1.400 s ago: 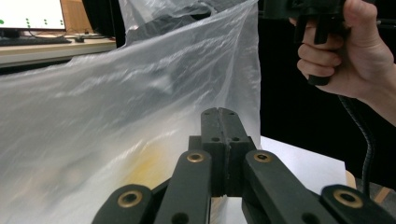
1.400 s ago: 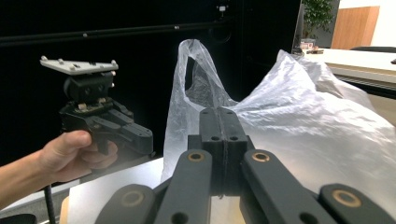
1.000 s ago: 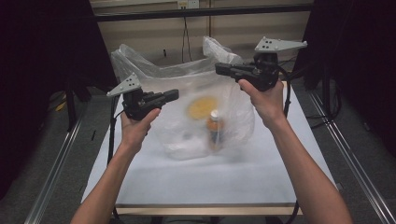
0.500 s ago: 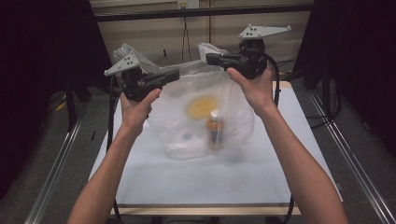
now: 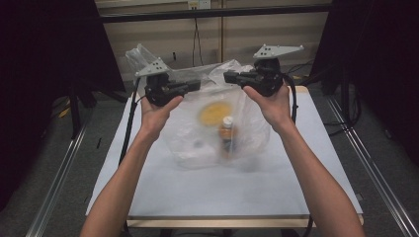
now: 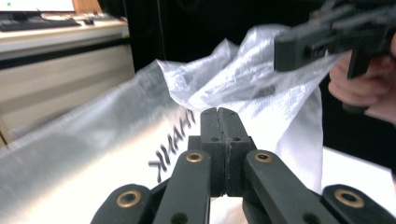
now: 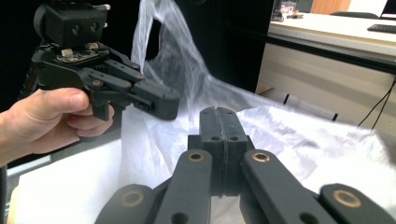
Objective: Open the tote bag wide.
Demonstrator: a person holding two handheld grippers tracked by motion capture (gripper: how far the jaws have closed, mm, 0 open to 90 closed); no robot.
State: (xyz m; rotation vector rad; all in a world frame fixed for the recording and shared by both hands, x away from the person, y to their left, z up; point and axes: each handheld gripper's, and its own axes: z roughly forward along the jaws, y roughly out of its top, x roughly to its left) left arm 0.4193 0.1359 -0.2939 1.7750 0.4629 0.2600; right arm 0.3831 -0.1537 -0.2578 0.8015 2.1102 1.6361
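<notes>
Lifting the plastic bag (image 5: 217,123) off the desk (image 5: 222,192)

Left claw (image 5: 195,85) and right claw (image 5: 228,76) are each pinching the bag's top, contents hanging inside; next probably calls for spreading the handles.

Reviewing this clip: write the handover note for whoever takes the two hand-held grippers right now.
Left hand-held gripper: jaws shut on the plastic bag, at its upper left edge.
Right hand-held gripper: jaws shut on the bag's upper right edge.
The bag is held up over the table, its top stretched between the two grippers. Inside it sit a bottle, a yellow round item and a white item; the last is too blurred to name.
Done: both top edges gripped, bag raised.
Left: probably carry or set the bag down; keep both grips closed so the contents do not drop.
</notes>
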